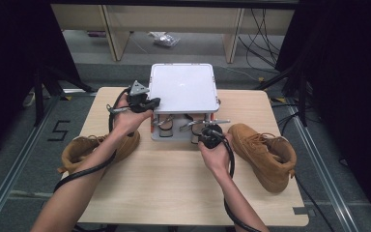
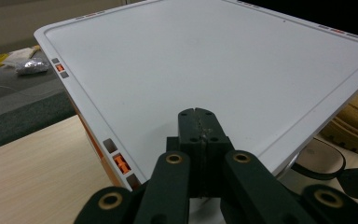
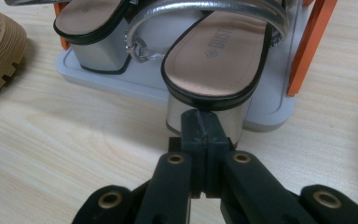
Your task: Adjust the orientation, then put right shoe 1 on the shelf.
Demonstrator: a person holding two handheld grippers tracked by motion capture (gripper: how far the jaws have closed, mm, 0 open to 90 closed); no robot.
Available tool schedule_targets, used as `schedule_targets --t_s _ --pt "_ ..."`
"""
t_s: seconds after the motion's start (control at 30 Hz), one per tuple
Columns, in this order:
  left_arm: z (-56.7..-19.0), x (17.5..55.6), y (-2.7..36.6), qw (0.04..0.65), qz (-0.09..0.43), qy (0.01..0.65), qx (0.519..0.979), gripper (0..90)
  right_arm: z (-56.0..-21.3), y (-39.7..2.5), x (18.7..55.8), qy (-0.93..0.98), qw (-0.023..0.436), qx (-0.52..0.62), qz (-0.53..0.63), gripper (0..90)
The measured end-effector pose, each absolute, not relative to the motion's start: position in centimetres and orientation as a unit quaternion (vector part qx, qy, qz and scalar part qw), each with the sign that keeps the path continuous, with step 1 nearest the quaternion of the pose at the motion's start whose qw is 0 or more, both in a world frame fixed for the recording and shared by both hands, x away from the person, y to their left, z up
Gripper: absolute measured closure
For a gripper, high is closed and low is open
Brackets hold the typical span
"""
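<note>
- Overhead, in the high view: a light wooden table with a white two-tier shoe rack at its far middle, flat top shelf bare, two silver heeled sandals tucked on the lower tier.
- Left gripper raised at the rack's near-left corner, level with the top shelf, held in the left hand, cable looping down along the forearm.
- Right gripper low on the table side, just in front of the rack's lower tier, pointing at the sandals, gripped by the right hand.
- Two tan boots outside the rack: one lying at the left, partly under the left forearm, the other at the right, well apart from the right hand.
- Next, in the left gripper view: jaws pressed together with nothing between them, tips hovering over the near edge of the white top shelf; orange clips along the shelf rim; a tan boot sole at the right edge.
- Last, in the right gripper view: jaws clenched and empty, tips right up against the silver block heel of the nearer sandal, whether touching cannot be told.
- That sandal standing on the rack's grey bottom tray, silver strap arched above a tan insole; second sandal beside it at the left; orange upright at the right; ridged boot sole at far left on the table.
</note>
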State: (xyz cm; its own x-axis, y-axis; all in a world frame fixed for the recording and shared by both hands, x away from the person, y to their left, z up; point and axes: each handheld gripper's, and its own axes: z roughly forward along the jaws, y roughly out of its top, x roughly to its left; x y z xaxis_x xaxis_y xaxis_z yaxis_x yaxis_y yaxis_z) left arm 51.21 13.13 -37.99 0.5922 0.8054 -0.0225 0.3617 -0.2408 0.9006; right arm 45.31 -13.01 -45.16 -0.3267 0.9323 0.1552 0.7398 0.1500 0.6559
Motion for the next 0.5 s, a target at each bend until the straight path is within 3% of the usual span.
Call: schedule_targets --t_s 0.5 --pt "-38.0 51.19 13.11 0.479 0.231 0.39 0.751 89.6 -45.35 -13.06 46.15 0.74 0.155 0.564 0.333 90.0"
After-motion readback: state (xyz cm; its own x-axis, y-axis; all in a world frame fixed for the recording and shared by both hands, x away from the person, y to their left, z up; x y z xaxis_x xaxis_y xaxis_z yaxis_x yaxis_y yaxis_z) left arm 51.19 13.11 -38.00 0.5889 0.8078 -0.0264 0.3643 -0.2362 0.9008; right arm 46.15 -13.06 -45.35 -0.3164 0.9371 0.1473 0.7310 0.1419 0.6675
